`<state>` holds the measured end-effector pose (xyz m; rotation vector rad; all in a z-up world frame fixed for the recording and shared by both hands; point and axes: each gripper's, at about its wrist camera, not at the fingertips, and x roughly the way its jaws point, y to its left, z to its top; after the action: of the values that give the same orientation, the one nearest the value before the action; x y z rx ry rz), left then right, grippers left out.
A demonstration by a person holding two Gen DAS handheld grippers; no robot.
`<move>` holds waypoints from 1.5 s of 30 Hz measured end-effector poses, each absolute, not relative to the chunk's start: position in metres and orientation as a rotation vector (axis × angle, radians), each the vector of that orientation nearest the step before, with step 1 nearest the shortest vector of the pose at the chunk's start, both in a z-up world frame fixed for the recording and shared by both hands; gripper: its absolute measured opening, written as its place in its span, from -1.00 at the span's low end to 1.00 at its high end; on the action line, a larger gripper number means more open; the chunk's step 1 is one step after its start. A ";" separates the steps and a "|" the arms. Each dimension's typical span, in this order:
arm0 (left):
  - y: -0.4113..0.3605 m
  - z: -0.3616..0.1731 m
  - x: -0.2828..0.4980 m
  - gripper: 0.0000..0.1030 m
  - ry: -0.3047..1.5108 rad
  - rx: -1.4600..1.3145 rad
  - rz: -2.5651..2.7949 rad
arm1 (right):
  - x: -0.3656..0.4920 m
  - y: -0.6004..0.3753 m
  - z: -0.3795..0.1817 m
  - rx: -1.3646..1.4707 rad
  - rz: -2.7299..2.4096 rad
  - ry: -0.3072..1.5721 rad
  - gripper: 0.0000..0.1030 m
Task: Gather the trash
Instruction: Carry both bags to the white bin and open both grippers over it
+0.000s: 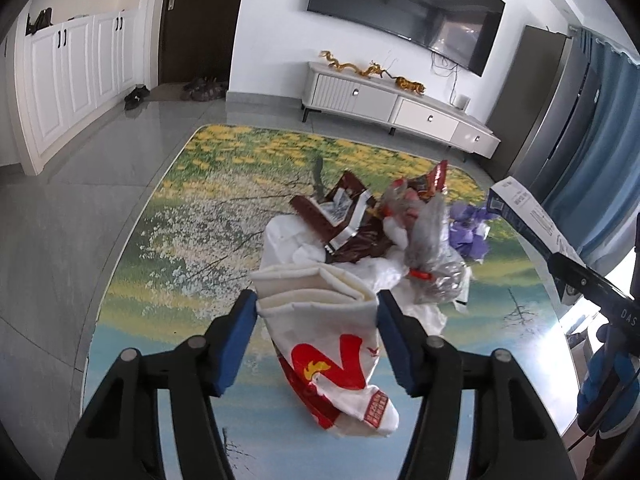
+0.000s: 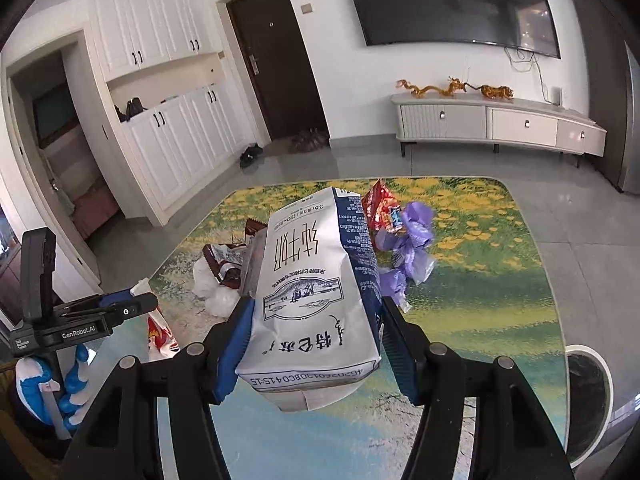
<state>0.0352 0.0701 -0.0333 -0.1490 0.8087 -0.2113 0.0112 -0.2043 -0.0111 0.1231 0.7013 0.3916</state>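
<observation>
My left gripper [image 1: 317,304] is shut on a crumpled white paper bag [image 1: 336,344] with red and yellow print, held above the table. My right gripper [image 2: 316,312] is shut on a white and blue milk carton [image 2: 316,288], held above the table; the carton also shows in the left wrist view [image 1: 524,212]. On the table beyond lie a brown wrapper [image 1: 344,220], a clear plastic bag [image 1: 432,256], a red snack wrapper [image 2: 380,204], a crumpled purple bag [image 2: 412,240] and white tissue [image 2: 216,292].
The glass table [image 2: 500,320] has a flower landscape print. A round white bin [image 2: 588,396] stands at the table's right edge. My left gripper [image 2: 120,312] shows in the right wrist view at the left. A TV cabinet [image 2: 500,120] stands by the far wall.
</observation>
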 end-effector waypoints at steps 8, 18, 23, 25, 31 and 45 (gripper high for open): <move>0.055 -0.017 0.027 0.12 0.777 -0.121 -0.239 | -0.007 -0.224 -0.001 0.142 0.357 0.672 0.15; 0.006 0.017 0.034 0.12 0.745 -0.095 -0.374 | -0.036 -0.281 0.014 0.195 0.246 0.608 0.15; -0.052 0.041 0.047 0.12 0.730 -0.093 -0.518 | -0.059 -0.327 0.014 0.214 0.135 0.595 0.15; -0.081 0.049 0.052 0.12 0.721 -0.079 -0.573 | -0.070 -0.351 0.011 0.226 0.074 0.597 0.15; -0.188 0.059 0.068 0.12 0.718 -0.031 -0.719 | -0.095 -0.418 -0.008 0.248 -0.094 0.627 0.16; -0.395 0.013 0.102 0.15 0.792 0.048 -0.898 | -0.071 -0.508 -0.079 0.274 -0.222 0.744 0.17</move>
<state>0.1023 -0.3953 0.0134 0.0485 0.7918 -0.8976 -0.0710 -0.5075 -0.0787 0.2738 0.7443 -0.2220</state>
